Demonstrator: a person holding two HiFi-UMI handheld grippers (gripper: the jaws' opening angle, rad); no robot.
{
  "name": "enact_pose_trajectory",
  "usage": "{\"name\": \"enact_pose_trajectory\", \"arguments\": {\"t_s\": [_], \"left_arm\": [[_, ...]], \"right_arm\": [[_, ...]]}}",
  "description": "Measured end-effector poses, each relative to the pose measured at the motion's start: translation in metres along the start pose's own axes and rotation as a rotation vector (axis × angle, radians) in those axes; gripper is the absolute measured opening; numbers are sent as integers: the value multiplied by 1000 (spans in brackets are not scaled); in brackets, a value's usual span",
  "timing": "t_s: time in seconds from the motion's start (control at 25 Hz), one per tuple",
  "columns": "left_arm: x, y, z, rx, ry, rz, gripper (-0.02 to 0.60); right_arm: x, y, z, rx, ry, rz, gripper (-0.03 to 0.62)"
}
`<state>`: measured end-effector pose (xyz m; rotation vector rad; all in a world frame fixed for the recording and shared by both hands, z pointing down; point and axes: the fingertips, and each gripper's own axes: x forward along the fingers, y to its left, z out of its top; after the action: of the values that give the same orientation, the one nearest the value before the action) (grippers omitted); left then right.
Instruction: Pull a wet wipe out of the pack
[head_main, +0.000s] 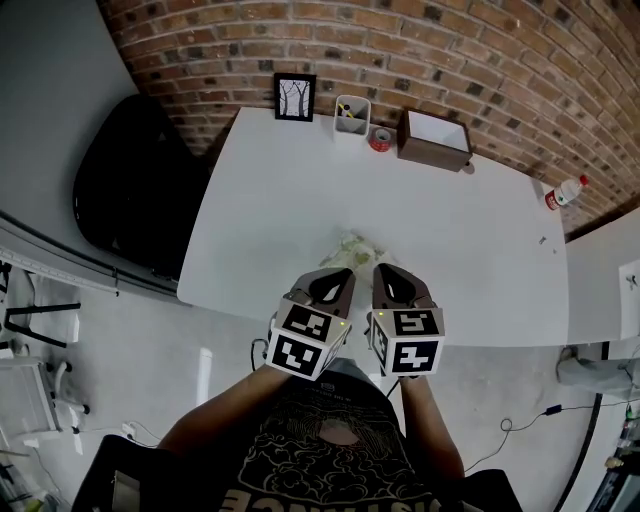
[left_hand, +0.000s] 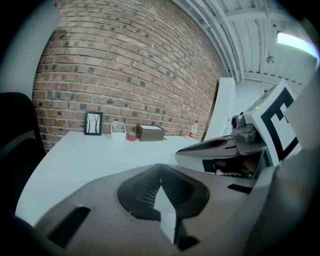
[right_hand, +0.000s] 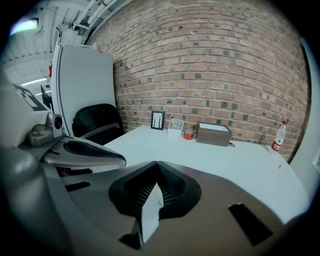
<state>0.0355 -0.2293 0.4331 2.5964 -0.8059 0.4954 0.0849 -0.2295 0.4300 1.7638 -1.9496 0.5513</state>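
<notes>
Over the near edge of the white table (head_main: 480, 260), the left gripper (head_main: 343, 270) and right gripper (head_main: 384, 268) hover side by side, jaws pressed together, gripping nothing identifiable. The pale crumpled wet-wipe pack (head_main: 356, 246) lies just beyond their tips.

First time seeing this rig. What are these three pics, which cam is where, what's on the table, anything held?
No robot: a person holds the left hand-held gripper and the right hand-held gripper, marker cubes included. One picture comes from a head camera looking down; the other two cameras ride on the grippers. On the white table: a pale crumpled pack just beyond the tips, and farther back a black-framed picture, white tub, brown box and red-capped plastic bottle. Both jaw pairs look shut, holding nothing.
</notes>
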Motion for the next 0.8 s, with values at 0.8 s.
{"name": "enact_pose_trajectory", "arguments": {"t_s": [0.8], "left_arm": [[-47,-11,-7,-15,-62,43,12]], "right_arm": [[-44,41,1,-6,-69,39,18]]}}
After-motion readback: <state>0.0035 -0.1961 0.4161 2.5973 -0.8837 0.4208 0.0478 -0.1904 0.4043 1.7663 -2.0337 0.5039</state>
